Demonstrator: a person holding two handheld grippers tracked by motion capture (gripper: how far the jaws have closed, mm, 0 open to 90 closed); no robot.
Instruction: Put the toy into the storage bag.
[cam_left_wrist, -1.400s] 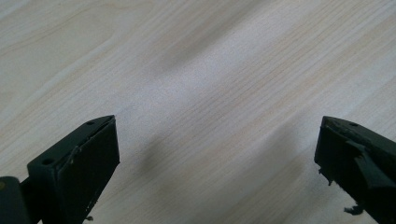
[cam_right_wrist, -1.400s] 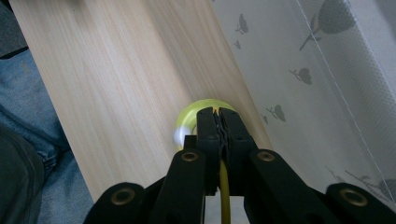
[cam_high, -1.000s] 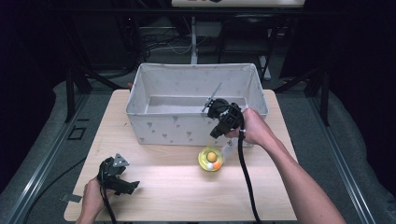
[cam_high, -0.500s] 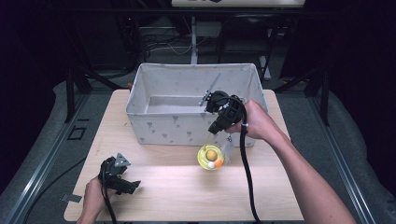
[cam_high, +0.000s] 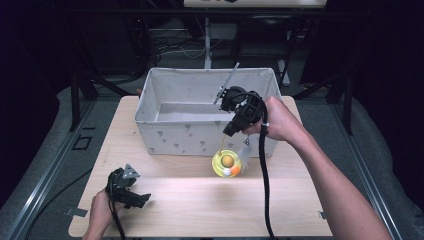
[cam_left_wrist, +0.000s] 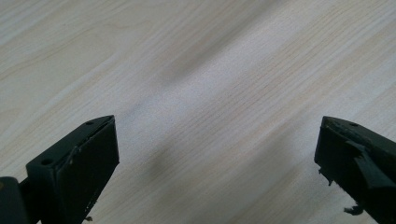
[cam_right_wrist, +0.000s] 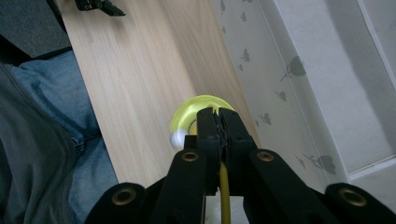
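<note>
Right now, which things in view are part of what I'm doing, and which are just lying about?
In play:
- right gripper, shut on a thin yellow strap
- round yellow toy hanging below it
- grey fabric bin beside it, probably the target

Idle:
- left gripper, open, low over the wooden table

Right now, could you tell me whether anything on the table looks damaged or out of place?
The left gripper has a chipped, ragged pad on one of its fingers, seen at the right of its own view. Otherwise, the right gripper holds a yellow cord with a yellow toy dangling in front of the fabric bin.
</note>
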